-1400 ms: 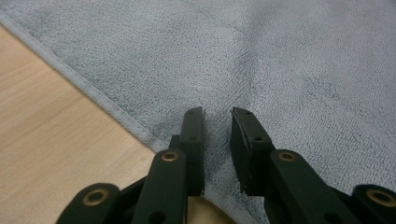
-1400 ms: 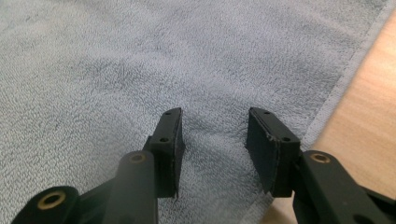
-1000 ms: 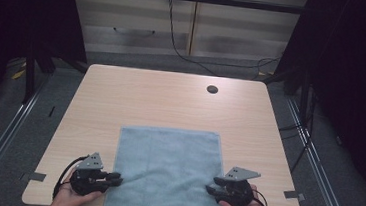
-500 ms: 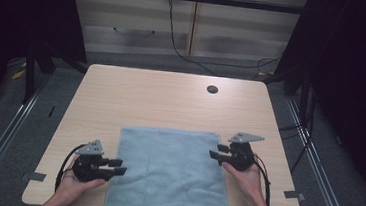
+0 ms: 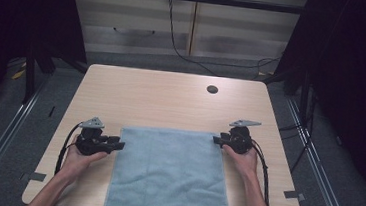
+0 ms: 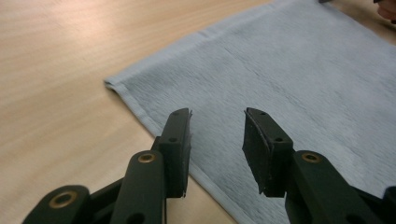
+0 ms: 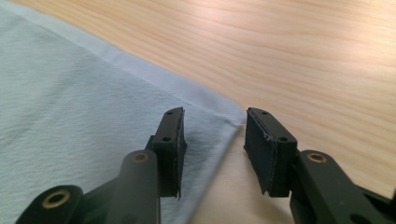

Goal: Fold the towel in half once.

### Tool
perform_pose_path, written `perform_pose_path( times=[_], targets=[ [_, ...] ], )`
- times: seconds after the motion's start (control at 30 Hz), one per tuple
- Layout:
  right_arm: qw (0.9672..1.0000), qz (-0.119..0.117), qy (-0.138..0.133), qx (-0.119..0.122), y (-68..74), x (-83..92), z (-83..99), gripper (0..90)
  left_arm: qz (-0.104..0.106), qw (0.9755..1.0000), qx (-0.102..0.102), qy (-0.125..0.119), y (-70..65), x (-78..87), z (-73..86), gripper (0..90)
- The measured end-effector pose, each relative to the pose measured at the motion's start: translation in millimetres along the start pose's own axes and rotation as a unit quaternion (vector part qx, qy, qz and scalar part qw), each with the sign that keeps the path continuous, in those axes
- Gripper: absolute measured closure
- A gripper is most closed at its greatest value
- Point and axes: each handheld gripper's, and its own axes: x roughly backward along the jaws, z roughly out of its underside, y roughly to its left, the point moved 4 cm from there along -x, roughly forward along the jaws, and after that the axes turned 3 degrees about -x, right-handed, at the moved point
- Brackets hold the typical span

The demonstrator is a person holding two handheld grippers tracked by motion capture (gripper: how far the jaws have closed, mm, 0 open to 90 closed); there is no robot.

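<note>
A light blue towel [image 5: 167, 172] lies flat on the wooden table [image 5: 171, 99], its near end hanging over the front edge. My left gripper [image 5: 119, 145] rests at the towel's left edge, just short of the far left corner [image 6: 109, 83]. Its jaws have just been opening and now stand open [image 6: 217, 116] over the towel [image 6: 289, 79], gripping nothing. My right gripper [image 5: 214, 140] points at the far right corner. Its jaws [image 7: 214, 116] have closed a little but stay open, with the towel's corner [image 7: 236, 120] lying between them, unpinched.
A dark round cable hole [image 5: 212, 89] sits in the table's far right part. Bare wood stretches beyond the towel. Tape marks [image 5: 293, 195] are stuck near the front corners. Black cables trail from both grippers across the table.
Both hands slid away from the table's front edge along the towel's sides, the right one reaching the far corner. The left jaws opened wider. The towel stayed flat.
</note>
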Motion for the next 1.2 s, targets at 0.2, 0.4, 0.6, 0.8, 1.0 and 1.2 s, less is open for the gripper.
perform_pose_path(
  times=[0.2, 0.4, 0.6, 0.8, 1.0, 1.2],
  targets=[
    [0.9997, 0.019, -0.012, 0.002, -0.9, -6.3, -0.3, 57.5, -0.023, 0.9993, 0.029, -0.009, 19.0, -8.9, 3.2, 60.4],
    [0.9995, 0.023, -0.009, 0.022, 11.3, -8.0, 1.4, 79.6, -0.043, 0.9977, 0.048, -0.021, 31.9, -16.6, 5.9, 56.9],
    [0.9995, 0.015, -0.006, 0.026, 18.2, -2.4, 7.5, 85.6, -0.051, 0.9980, 0.035, -0.010, 35.7, -20.9, -0.7, 51.6],
    [0.9996, 0.005, -0.007, 0.025, 22.3, 3.8, 14.4, 85.7, -0.046, 0.9987, 0.022, 0.003, 36.7, -34.1, -9.3, 50.2],
    [0.9997, 0.000, -0.010, 0.024, 23.8, 5.1, 16.6, 85.7, -0.062, 0.9965, -0.045, 0.035, 23.2, -42.0, -14.0, 54.6],
    [0.9997, -0.002, -0.008, 0.021, 25.3, 6.7, 17.7, 85.8, -0.042, 0.9966, -0.060, 0.039, 12.0, -42.3, -11.7, 84.6]
  ],
)
